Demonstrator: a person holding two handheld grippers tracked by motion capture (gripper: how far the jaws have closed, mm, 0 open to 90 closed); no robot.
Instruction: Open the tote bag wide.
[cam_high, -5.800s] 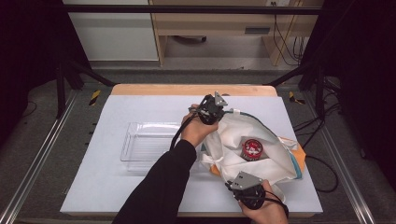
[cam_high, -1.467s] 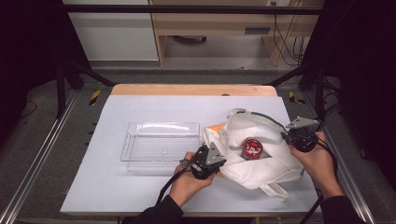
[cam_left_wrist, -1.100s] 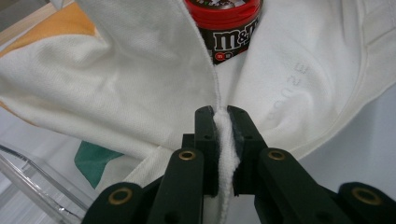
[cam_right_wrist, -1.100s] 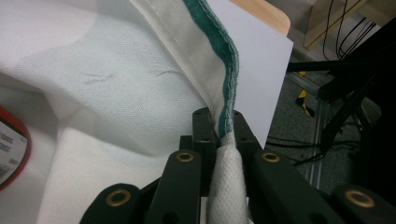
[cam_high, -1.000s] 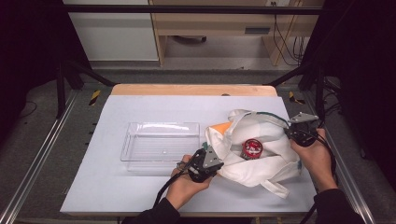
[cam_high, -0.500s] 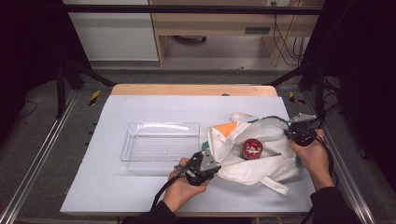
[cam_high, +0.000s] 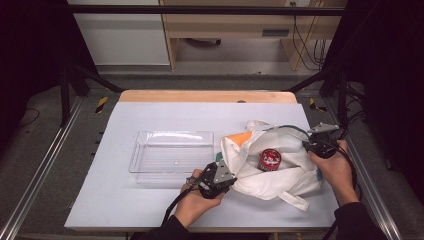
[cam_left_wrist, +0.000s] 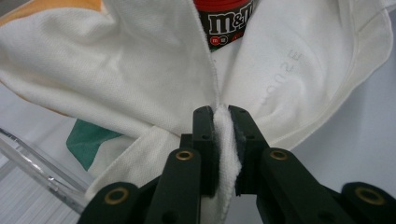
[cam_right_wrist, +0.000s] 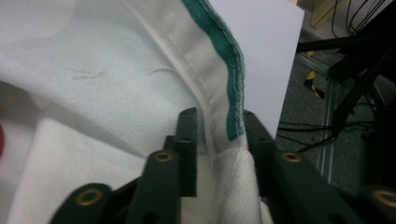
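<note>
A white cloth bag (cam_high: 287, 172) with a green hem and an orange patch lies crumpled at the table's right. A red M&M's tin (cam_high: 270, 158) rests in its folds. My left gripper (cam_high: 226, 173) is at the bag's near left corner, shut on a bunched fold of the bag (cam_left_wrist: 140, 70); the tin (cam_left_wrist: 224, 23) stands just beyond the left gripper (cam_left_wrist: 223, 116). My right gripper (cam_high: 309, 146) is at the bag's far right rim. The right gripper's (cam_right_wrist: 219, 121) jaws have just been opening, and the green-edged hem (cam_right_wrist: 226, 70) hangs loosely between them.
A clear plastic tray (cam_high: 172, 134) stands left of the bag, close to the left hand, and its edge (cam_left_wrist: 32, 158) is beside the left gripper. The pale table sheet (cam_high: 150, 210) ends just past the right hand, with a metal rail and cables beyond.
The left gripper has drawn the bag's left corner a little leftward and nearer, baring the orange patch. The right hand has barely moved. Much earlier, the left arm reached over the bag's far side.
</note>
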